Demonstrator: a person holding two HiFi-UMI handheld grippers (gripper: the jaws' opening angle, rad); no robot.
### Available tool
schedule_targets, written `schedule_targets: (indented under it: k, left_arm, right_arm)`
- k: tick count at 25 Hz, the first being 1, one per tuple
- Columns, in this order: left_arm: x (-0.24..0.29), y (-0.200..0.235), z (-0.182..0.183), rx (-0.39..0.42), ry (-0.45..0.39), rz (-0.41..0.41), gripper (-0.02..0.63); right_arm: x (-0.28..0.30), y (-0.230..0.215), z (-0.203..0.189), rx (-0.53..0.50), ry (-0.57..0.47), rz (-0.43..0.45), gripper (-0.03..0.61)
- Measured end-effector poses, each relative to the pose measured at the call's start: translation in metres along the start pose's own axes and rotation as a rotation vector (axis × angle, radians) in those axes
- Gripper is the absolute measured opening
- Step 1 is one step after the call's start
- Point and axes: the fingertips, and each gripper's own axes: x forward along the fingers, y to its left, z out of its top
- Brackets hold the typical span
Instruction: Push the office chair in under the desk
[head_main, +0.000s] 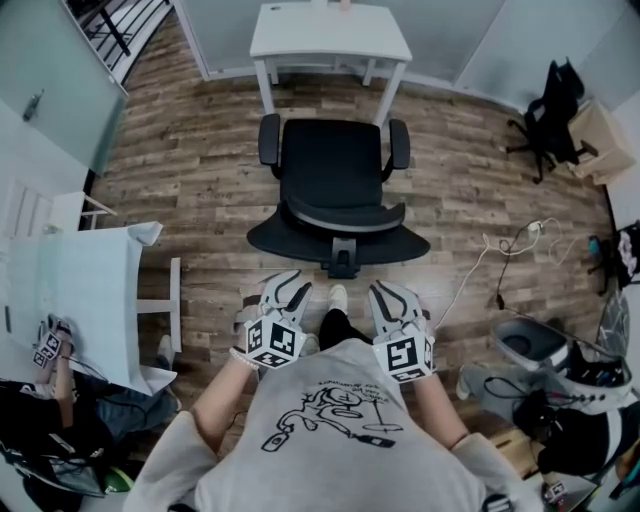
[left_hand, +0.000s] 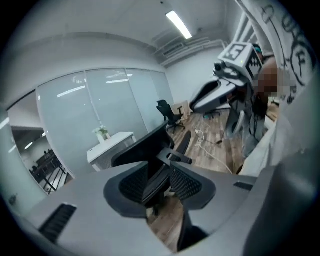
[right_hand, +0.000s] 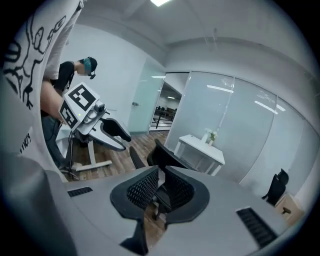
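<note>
Office chair (head_main: 333, 190) stands short of the white surface (head_main: 330, 35), not yet under it, backrest toward the person. Left gripper (head_main: 290, 288), jaws apart and empty, and right gripper (head_main: 387, 294), jaws together, hang clear of it; chair at their 12 o'clock. Approach step. Next, likely: meet the backrest, push straight toward 12.

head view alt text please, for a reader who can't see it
A black office chair stands on the wood floor facing a small white desk, its backrest nearest the camera. Below, the left gripper and right gripper point toward it.
</note>
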Motion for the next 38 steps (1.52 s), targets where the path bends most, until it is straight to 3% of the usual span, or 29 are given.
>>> schedule_targets:
  k: [8, 18, 21, 23, 24, 30, 38]
  left_arm:
    - [0.056, 0.01, -0.064, 0.245, 0.216, -0.033, 0.167]
    - [0.096, 0.008, -0.101, 0.449, 0.343, -0.096, 0.187]
    - [0.103, 0.011, -0.11, 0.463, 0.361, -0.09, 0.182]
    - [0.106, 0.012, -0.112, 0.472, 0.368, -0.097, 0.132]
    - [0.107, 0.012, -0.112, 0.485, 0.372, -0.105, 0.129]
    - [0.112, 0.009, -0.115, 0.514, 0.401, -0.166, 0.115]
    - [0.129, 0.02, -0.109, 0.517, 0.431, -0.18, 0.107]
  right_arm:
    - [0.051, -0.012, -0.057, -0.109, 0.129, 0.07, 0.126]
    - [0.102, -0.006, -0.141, -0.263, 0.337, 0.204, 0.189]
    - [0.113, -0.009, -0.156, -0.297, 0.382, 0.204, 0.19]
    - [0.119, -0.013, -0.16, -0.296, 0.396, 0.195, 0.182]
    - [0.12, -0.015, -0.161, -0.287, 0.402, 0.199, 0.156]
    - [0.123, -0.019, -0.164, -0.272, 0.42, 0.231, 0.149]
    - [0.135, -0.037, -0.165, -0.255, 0.428, 0.251, 0.149]
